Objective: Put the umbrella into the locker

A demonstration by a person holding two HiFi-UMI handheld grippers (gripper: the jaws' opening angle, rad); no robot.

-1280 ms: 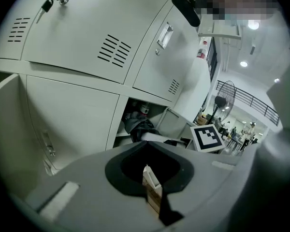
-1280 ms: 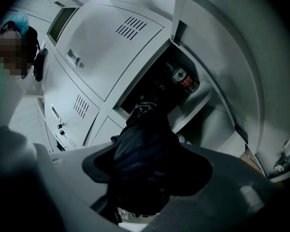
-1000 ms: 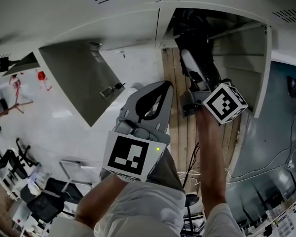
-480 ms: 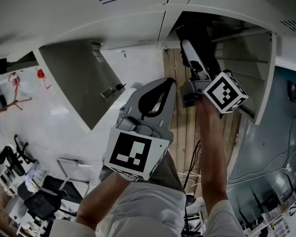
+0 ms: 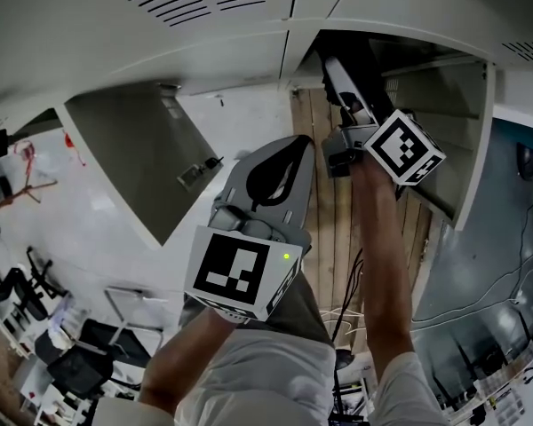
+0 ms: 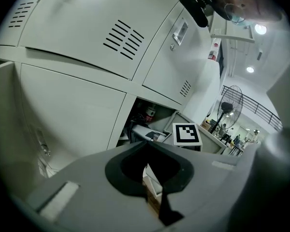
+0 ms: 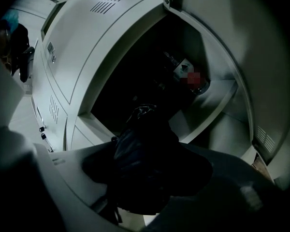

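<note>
Nothing is reading clearly: door label (image 6: 180, 31) at 1 o'clock and red wall sign (image 6: 212, 51) at 2 o'clock are showing too small.

Head view: steeply down.
Left gripper view: near, facing lockers (image 6: 87, 42).
Right gripper view: into open locker (image 7: 217, 110).
Shared: open locker.

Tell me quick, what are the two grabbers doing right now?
Left gripper: closed, with nothing between its jaws.
Right gripper: closed on the black folded fabric umbrella, holding it.
</note>
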